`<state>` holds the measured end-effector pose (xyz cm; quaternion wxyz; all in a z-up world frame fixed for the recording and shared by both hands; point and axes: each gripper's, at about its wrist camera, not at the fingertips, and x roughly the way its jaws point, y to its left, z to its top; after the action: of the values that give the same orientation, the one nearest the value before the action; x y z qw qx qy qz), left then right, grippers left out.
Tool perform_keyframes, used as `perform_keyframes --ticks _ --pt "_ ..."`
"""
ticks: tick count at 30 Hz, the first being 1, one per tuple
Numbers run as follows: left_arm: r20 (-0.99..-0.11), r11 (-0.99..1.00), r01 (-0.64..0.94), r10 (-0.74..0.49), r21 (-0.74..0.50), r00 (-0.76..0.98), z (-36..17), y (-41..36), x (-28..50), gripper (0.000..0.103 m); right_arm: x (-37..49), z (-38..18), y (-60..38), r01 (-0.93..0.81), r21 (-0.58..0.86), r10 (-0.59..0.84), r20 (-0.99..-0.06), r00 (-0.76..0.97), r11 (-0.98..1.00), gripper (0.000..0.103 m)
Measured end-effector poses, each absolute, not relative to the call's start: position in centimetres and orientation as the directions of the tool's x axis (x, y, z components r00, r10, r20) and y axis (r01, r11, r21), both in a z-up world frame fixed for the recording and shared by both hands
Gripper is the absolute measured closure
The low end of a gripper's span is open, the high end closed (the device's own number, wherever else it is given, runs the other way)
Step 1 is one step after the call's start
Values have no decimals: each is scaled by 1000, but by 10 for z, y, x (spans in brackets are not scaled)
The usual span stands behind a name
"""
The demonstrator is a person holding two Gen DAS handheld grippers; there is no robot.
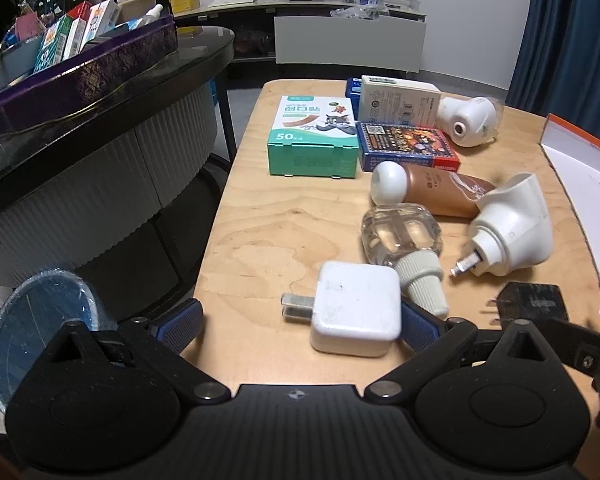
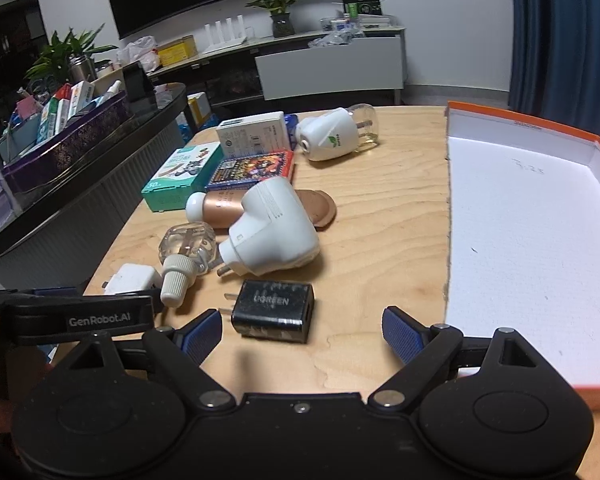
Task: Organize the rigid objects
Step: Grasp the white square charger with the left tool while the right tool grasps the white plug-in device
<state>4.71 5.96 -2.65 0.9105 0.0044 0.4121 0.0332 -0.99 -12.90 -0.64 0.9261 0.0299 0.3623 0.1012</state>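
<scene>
A white charger cube (image 1: 356, 314) lies on the wooden table (image 1: 260, 240) between the fingers of my left gripper (image 1: 300, 325). The jaws stand wide; the right pad is close beside the cube and the left pad is well clear of it. In the right wrist view a black UGREEN charger (image 2: 274, 312) lies just ahead of my open right gripper (image 2: 303, 336), between its fingers and touching neither. Behind them lie a clear refill bottle (image 2: 186, 248), a white plug-in diffuser (image 2: 272, 232) and a brown bottle with a white cap (image 1: 440, 192).
Farther back are a green plaster box (image 1: 314, 136), a blue card box (image 1: 406, 146), a white carton (image 1: 396, 100) and a second diffuser (image 1: 470, 120). An orange-rimmed white box (image 2: 520, 220) lies open at right. A dark table with a purple tray (image 1: 80, 80) and a bin (image 1: 40, 320) stand left.
</scene>
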Motion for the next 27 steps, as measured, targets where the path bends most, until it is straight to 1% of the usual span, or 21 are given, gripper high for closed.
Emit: perform_keyframes --ticks 2,3,4,5,6,7,14,17,20,22,23,24,27 --pt "-744 999 -35 38 19 667 -28 60 48 10 -2 -6 -128 -199 116 225 -662 715 973 1" --pt "-735 999 -29 39 27 677 -27 58 48 17 3 -5 -128 -212 108 230 -661 715 971 1" --pt "-726 999 -17 32 28 687 -27 57 47 21 8 -5 -127 -230 101 238 -660 713 968 1" --pt "-719 1000 -7 23 26 695 -27 56 46 29 12 -5 -126 -244 108 253 -661 706 964 1" --pt "-713 1000 -1 18 25 701 -26 55 45 39 17 -5 -124 -252 105 257 -658 708 962 1" --pt "-707 1000 7 10 22 707 -25 55 44 45 21 -5 -123 -257 105 261 -657 707 961 1" --pt "-696 999 12 -39 -44 717 -24 62 41 45 56 -9 -110 -315 147 325 -688 648 938 1" --pt "-697 999 3 -40 -54 716 -24 65 39 45 62 -12 -103 -329 123 317 -700 640 936 1" --pt "-695 998 -1 -46 -68 717 -23 67 39 45 70 -17 -98 -342 131 326 -721 612 931 1" --pt "-695 998 -3 -45 -68 718 -24 68 39 45 69 -17 -97 -344 127 328 -706 627 930 6" --pt "-694 997 -3 -47 -71 719 -24 69 38 45 69 -17 -98 -346 133 334 -703 628 929 15" --pt "-693 997 -4 -49 -75 719 -24 69 38 45 69 -17 -99 -346 129 334 -697 634 929 17" --pt "-690 996 -6 -57 -89 721 -24 70 38 45 68 -17 -102 -353 131 340 -691 638 927 18"
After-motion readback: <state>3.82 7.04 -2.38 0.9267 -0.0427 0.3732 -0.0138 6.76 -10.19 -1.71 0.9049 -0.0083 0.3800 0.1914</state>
